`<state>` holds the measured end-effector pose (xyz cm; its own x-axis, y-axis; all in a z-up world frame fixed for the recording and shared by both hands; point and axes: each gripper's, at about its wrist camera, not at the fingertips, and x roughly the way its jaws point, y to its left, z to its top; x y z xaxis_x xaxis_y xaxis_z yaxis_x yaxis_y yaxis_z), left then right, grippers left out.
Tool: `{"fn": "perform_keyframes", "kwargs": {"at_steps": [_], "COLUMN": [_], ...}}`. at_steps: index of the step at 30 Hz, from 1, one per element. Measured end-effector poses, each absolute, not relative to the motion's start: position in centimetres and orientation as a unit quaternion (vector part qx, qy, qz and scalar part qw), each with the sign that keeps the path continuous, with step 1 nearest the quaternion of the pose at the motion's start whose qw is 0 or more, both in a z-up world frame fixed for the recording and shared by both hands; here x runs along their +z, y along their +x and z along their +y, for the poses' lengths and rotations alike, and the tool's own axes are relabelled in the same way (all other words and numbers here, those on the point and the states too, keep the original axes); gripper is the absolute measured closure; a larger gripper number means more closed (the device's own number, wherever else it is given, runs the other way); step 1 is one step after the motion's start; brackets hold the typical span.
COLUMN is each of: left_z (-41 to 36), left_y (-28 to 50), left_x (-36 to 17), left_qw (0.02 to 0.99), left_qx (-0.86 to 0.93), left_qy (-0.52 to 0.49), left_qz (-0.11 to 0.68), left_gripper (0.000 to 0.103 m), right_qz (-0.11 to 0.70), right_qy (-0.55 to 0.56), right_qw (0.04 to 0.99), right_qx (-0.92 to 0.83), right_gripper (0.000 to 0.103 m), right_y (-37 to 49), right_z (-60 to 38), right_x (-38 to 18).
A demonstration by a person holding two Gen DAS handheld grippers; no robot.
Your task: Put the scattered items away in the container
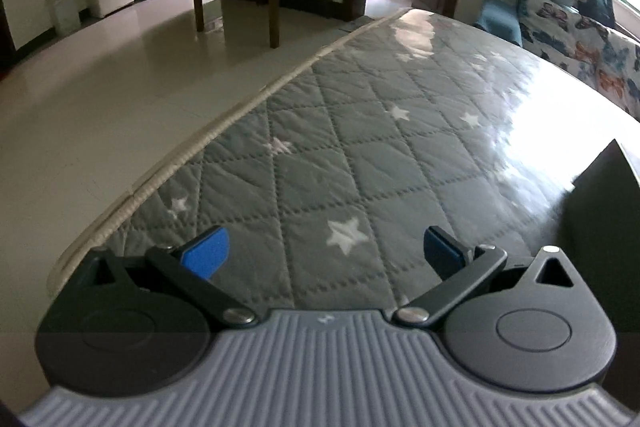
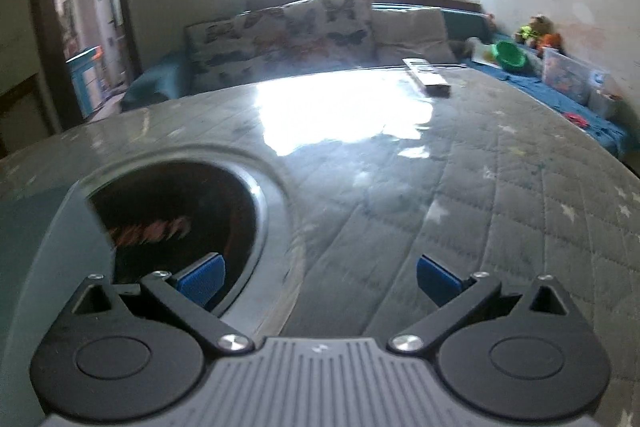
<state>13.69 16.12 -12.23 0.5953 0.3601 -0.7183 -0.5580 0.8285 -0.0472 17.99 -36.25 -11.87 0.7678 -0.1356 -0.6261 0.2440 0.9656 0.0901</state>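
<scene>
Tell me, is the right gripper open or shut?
Open: the right gripper has its blue pads wide apart, holding nothing.

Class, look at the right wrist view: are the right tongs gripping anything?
No. The right tongs stand open, with only the quilted cover showing between the blue pads.

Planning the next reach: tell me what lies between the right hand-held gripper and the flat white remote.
Nothing. In the right wrist view, only bare grey star-quilted cover under glossy clear sheeting stretches from the open right hand-held gripper to the flat white remote.
</scene>
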Motion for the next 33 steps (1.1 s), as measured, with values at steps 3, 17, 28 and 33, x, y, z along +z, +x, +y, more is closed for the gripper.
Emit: {"fn": "perform_keyframes", "kwargs": {"at_steps": [3, 17, 28, 33], "left_z": [16.9, 16.6, 16.7, 16.8], "left_y": [14.2, 15.8, 16.5, 16.8], "left_x": [-12.8, -14.2, -14.7, -14.8], "left_qw": [0.883, 0.898, 0.901, 0.902], "left_qx": [0.264, 0.278, 0.281, 0.28], "left_qy": [-0.139, -0.086, -0.086, -0.085], "left_qz": [0.363, 0.329, 0.319, 0.319], "left_gripper": [0.0, 0.0, 0.0, 0.0], "right_qz": [0.327, 0.337, 0.336, 0.331], "right_qy": [0.086, 0.074, 0.066, 0.071], "right_qw": [0.935, 0.928, 0.929, 0.927], "right_qx": [-0.112, -0.14, -0.142, -0.159], "right_gripper": [0.0, 0.0, 0.0, 0.0], "right_y": [19.5, 23.5, 24.8, 24.9], "right_z": [-37.0, -38.9, -39.7, -40.4], "right_x": [-12.4, -14.4, -14.3, -14.2]}}
